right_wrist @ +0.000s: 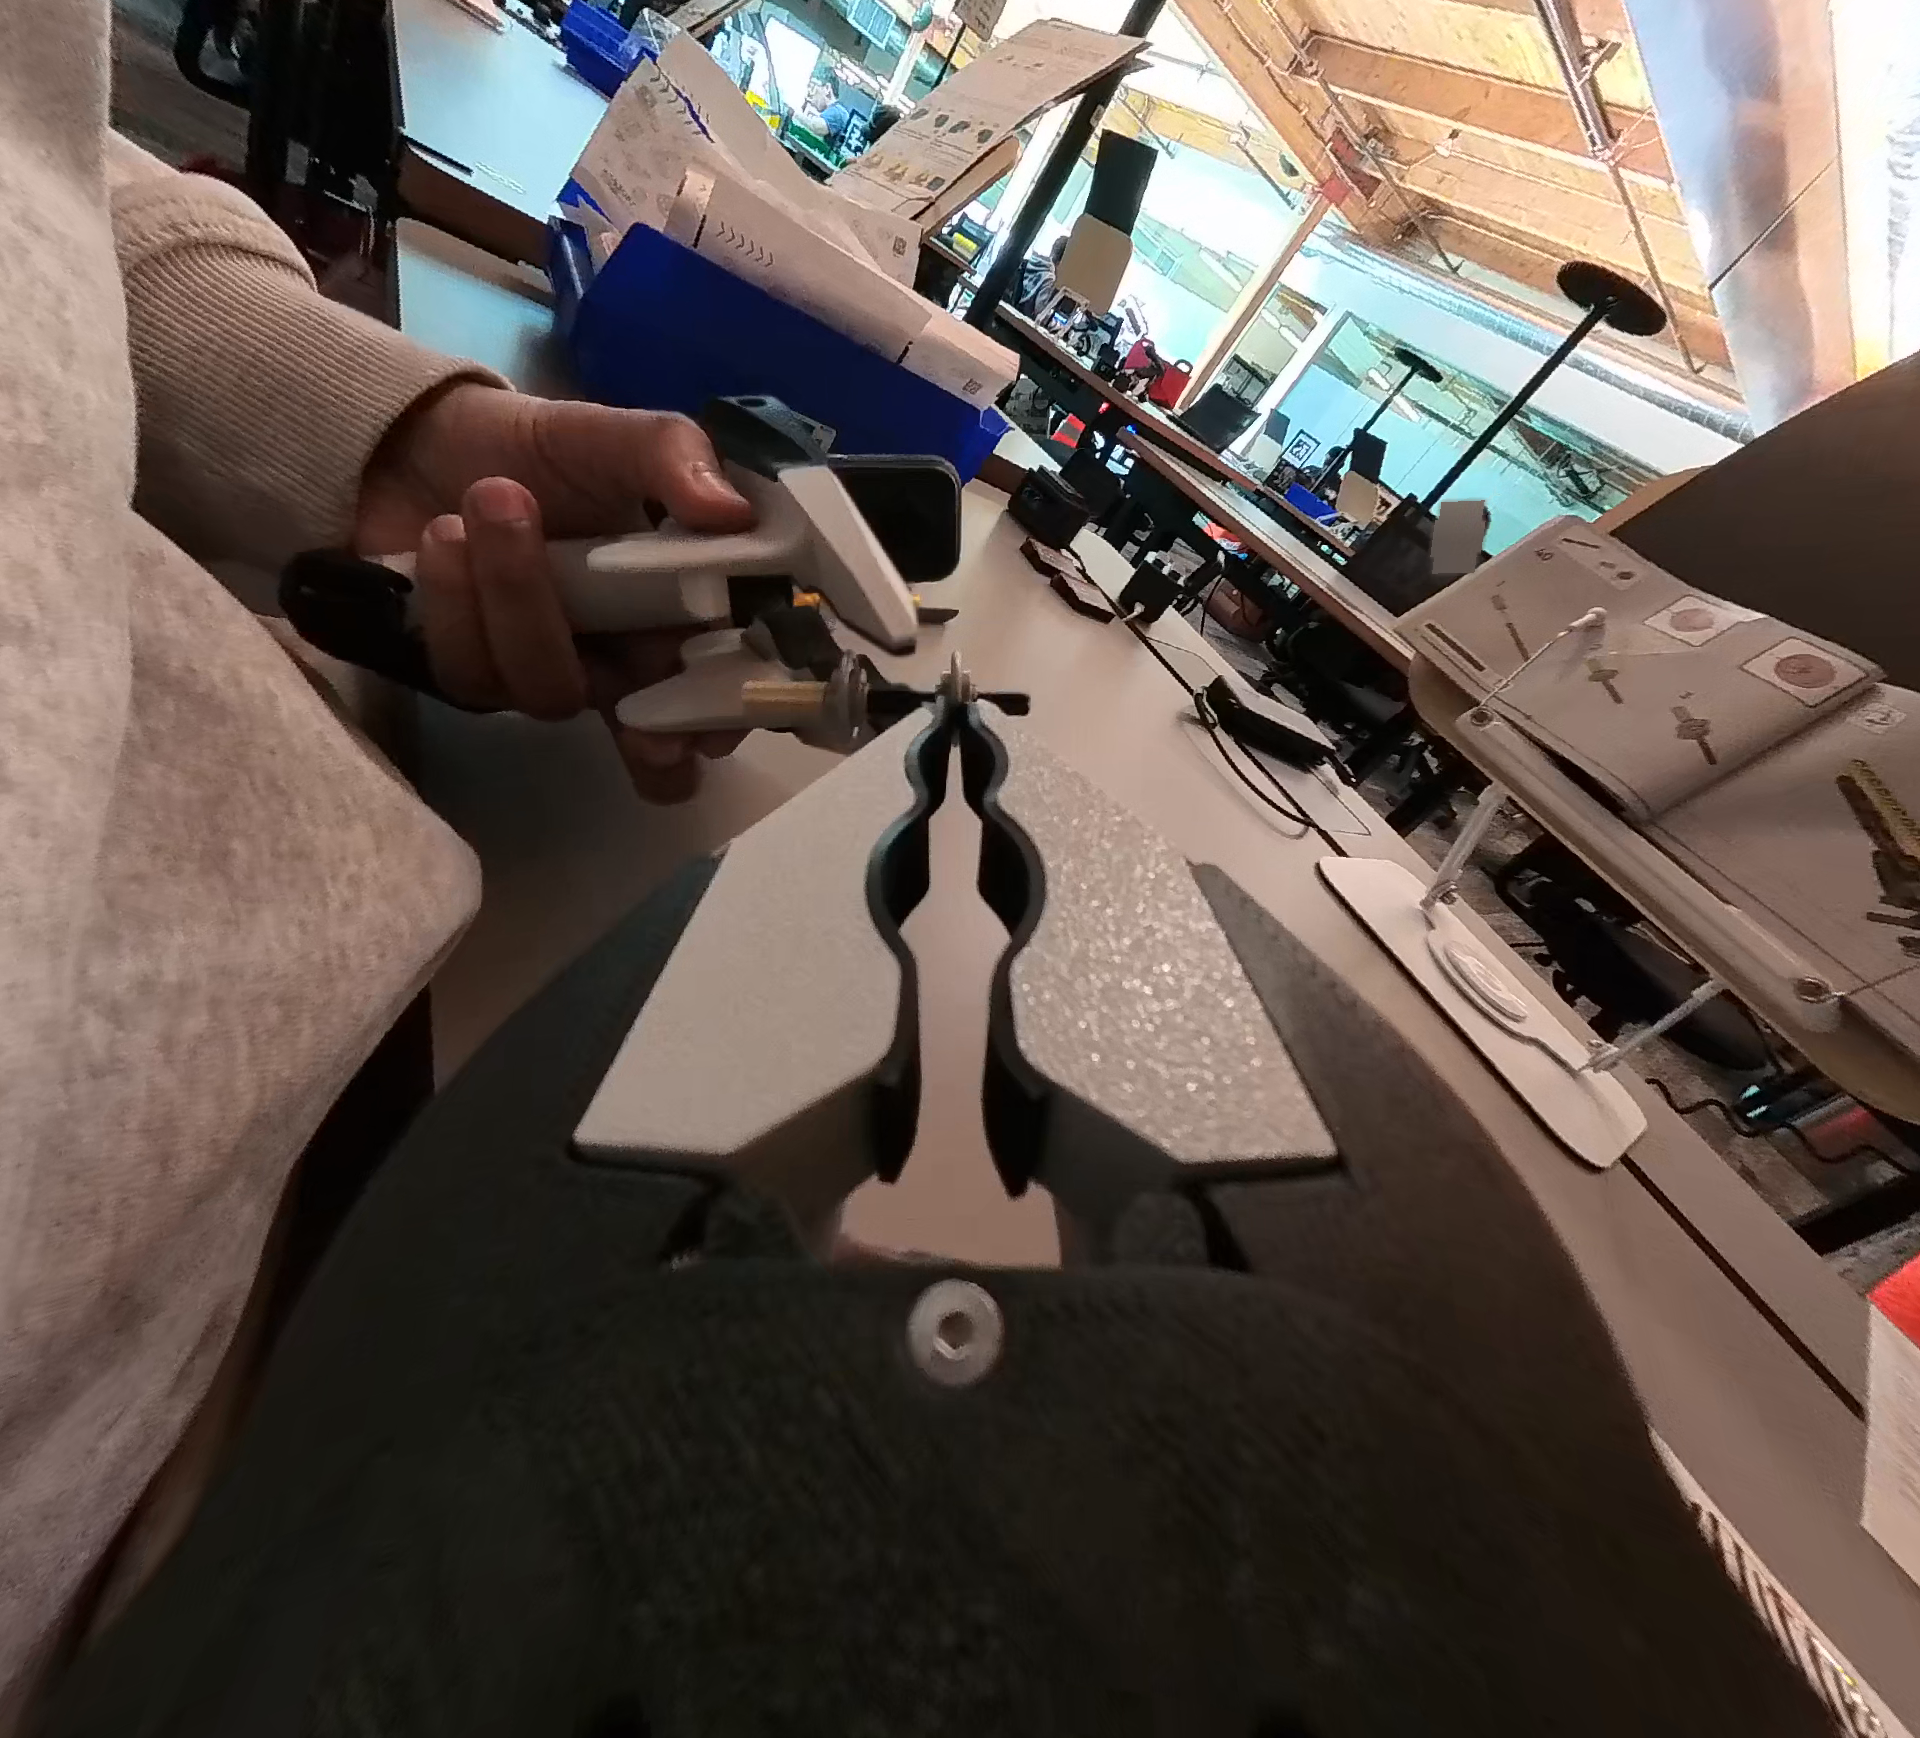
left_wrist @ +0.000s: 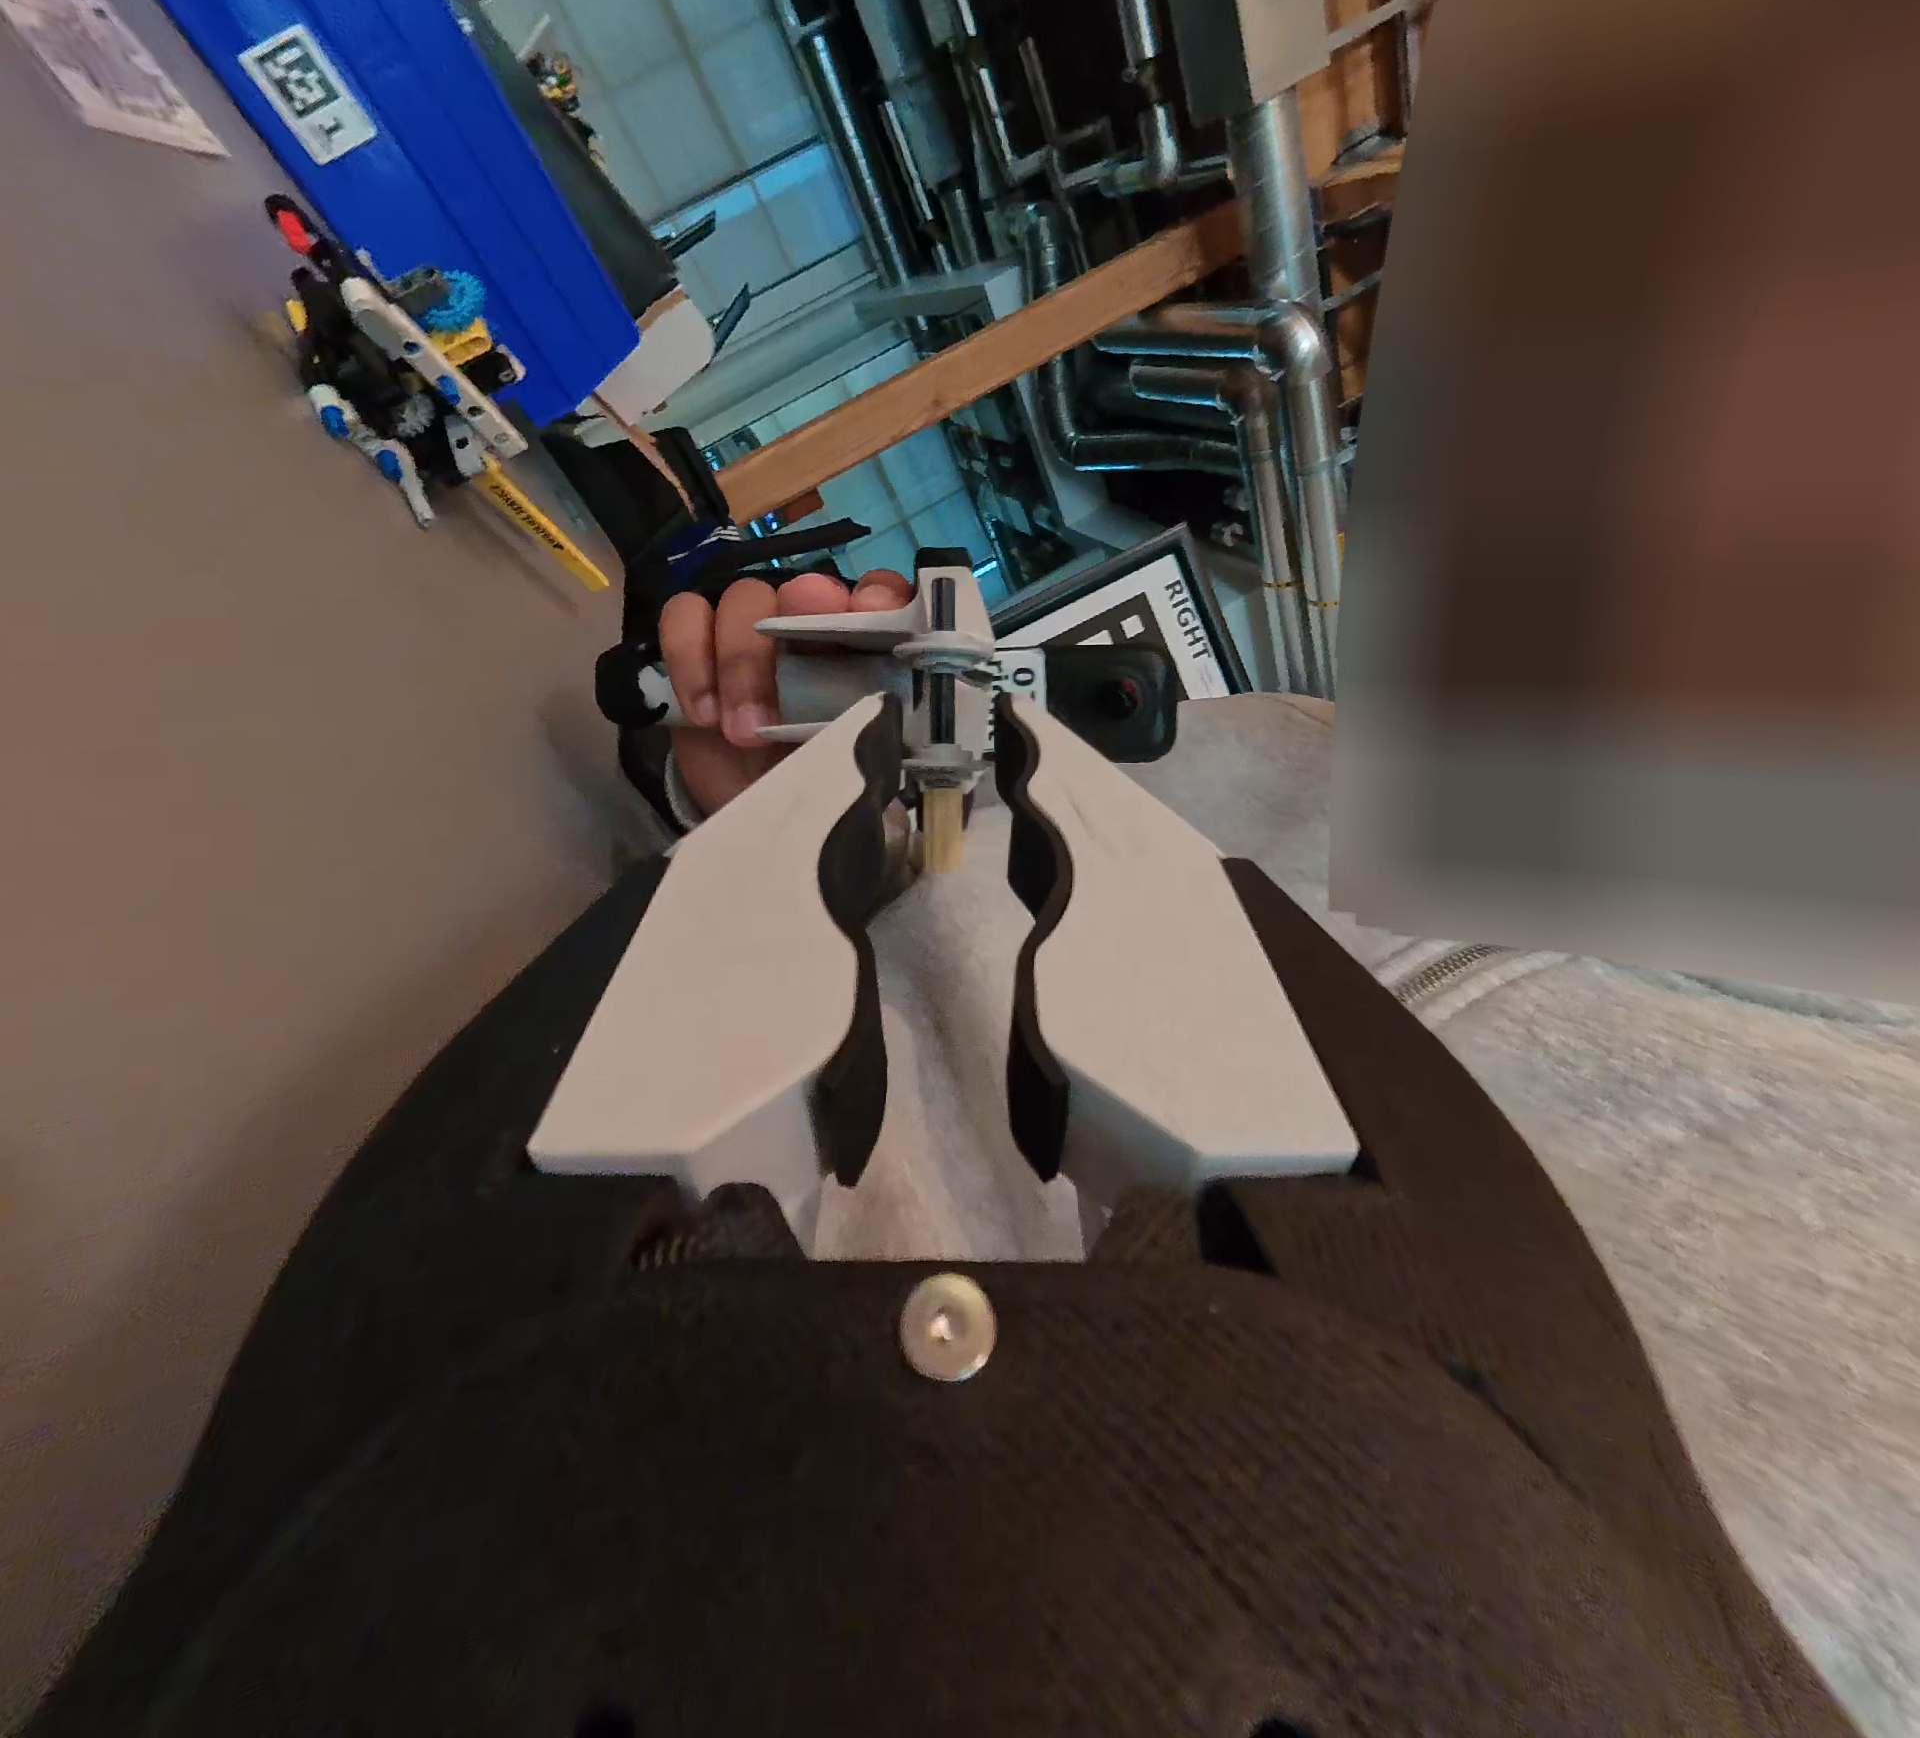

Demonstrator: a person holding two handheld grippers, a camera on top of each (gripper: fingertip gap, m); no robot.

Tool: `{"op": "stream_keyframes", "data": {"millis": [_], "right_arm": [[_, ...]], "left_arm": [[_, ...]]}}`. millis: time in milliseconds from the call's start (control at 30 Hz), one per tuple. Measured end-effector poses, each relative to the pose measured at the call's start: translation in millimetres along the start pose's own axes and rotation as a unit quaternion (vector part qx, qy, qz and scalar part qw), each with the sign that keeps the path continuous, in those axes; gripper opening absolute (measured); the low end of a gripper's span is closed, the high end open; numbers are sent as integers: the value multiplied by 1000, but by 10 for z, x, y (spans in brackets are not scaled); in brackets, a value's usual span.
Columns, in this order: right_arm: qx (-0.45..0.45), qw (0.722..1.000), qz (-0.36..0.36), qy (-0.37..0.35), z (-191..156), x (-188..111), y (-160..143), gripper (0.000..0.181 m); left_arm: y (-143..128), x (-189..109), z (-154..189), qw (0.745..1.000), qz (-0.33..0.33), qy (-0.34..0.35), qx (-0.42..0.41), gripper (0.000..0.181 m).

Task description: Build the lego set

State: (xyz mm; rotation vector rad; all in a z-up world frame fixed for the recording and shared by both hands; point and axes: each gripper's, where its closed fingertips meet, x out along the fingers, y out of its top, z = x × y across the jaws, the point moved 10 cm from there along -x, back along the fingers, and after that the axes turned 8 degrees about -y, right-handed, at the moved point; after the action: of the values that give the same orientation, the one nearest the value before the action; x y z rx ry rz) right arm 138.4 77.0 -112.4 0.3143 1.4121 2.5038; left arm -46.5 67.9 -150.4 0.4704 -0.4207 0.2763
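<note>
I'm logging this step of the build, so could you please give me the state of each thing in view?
Right gripper: jaws shut on the black axle.
Black axle: held off the table, a small grey piece on it.
Left gripper: jaws apart around the axle's tan end; grip unclear.
Half-built model: resting on the table, untouched.
Instruction booklet: open on its stand.

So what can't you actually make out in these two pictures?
Left wrist view: whether the left gripper clamps the axle piece; its own tips cover the contact.
Left wrist view: details of the Lego model, far and small.
Right wrist view: the instruction booklet, cut off by the right edge.
</note>
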Motion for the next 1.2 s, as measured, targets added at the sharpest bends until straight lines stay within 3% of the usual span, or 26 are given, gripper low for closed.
{"op": "stream_keyframes", "data": {"millis": [33,133,467,933,1033,1200], "right_arm": [[0,1000,-1,2,-3,3,-5,0],[0,1000,-12,7,-14,19,-30,0],[56,997,-52,8,38,59,-78,0],[135,987,-92,-8,55,134,-83,0],[125,990,-65,30,73,119,-115,0],[188,977,-38,88,177,18,-226,38]], "left_arm": [[-5,3,-11,1000,-1,8,-3,13],[-17,11,-33,1000,3,19,-10,1],[-44,15,-103,998,37,28,-49,2],[-14,-17,-103,998,23,49,-40,6],[-34,-32,-110,998,9,35,-46,5],[-89,10,-131,996,-56,32,-64,4]]}}
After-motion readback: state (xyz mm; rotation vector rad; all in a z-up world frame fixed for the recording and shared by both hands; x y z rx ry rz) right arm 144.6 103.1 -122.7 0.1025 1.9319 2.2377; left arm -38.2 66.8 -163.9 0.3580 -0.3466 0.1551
